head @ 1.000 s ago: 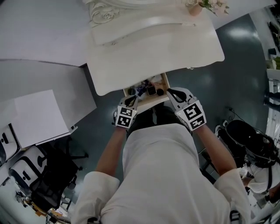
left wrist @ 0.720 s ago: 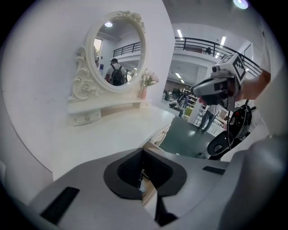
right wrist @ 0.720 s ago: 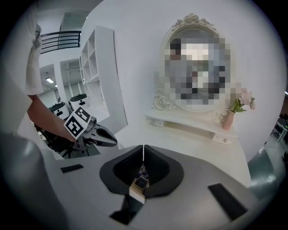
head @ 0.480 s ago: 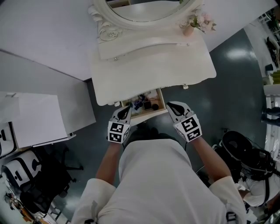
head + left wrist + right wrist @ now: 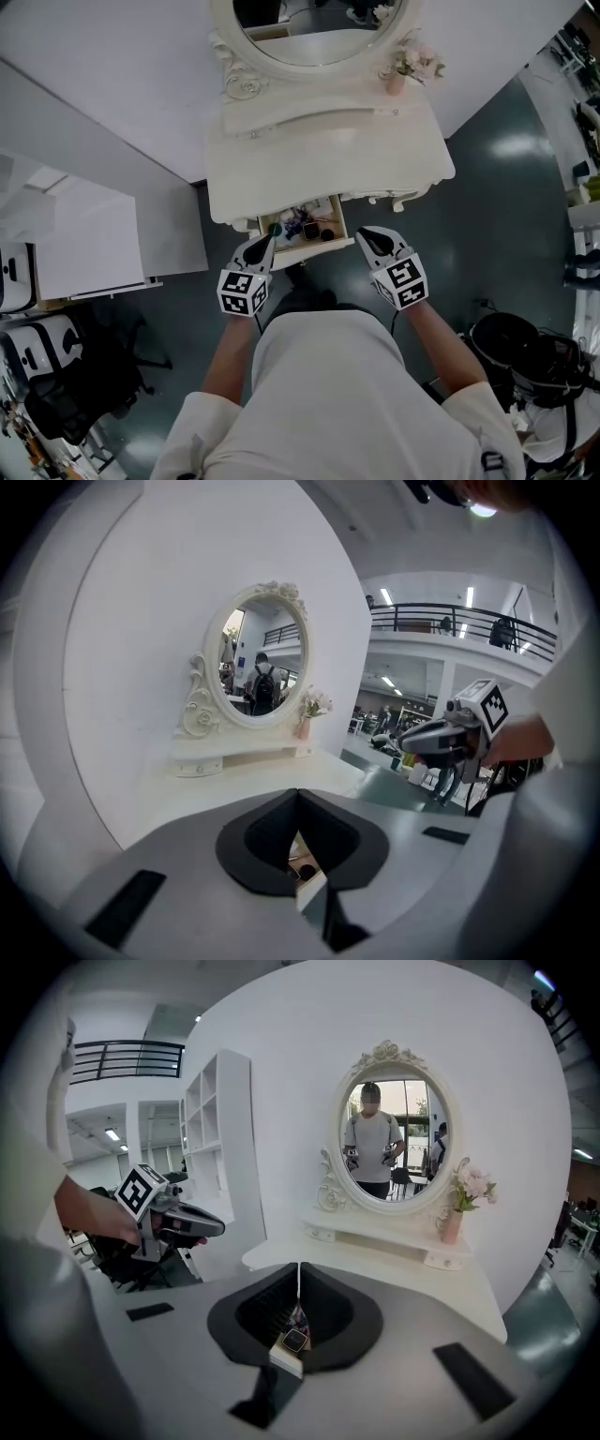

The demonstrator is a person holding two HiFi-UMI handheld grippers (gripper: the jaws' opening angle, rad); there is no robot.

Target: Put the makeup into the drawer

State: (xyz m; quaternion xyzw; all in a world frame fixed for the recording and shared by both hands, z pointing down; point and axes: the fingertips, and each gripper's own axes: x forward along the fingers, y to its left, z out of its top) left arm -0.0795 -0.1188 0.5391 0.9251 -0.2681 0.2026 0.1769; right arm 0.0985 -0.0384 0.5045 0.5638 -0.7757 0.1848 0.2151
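Observation:
The white dressing table's drawer (image 5: 311,247) stands pulled open below the tabletop. Several small makeup items (image 5: 305,227) lie inside it. My left gripper (image 5: 268,241) hovers at the drawer's front left corner; its jaws are shut with nothing between them. My right gripper (image 5: 362,233) hovers just right of the drawer front, also shut and empty. In the right gripper view, the drawer's corner and a small compact (image 5: 296,1339) show below the closed jaws (image 5: 299,1274), and the left gripper (image 5: 202,1225) floats at the left. The left gripper view shows its own jaws (image 5: 298,797) meeting and the right gripper (image 5: 427,738) beyond.
An oval mirror (image 5: 314,28) and a pink flower vase (image 5: 397,79) stand at the back of the tabletop (image 5: 328,159). A white cabinet (image 5: 103,244) stands to the left and a black chair (image 5: 66,394) lower left. Dark floor lies to the right.
Both grippers have lifted and drawn back from the open drawer toward my body. The head view has tilted, bringing the mirror into sight.

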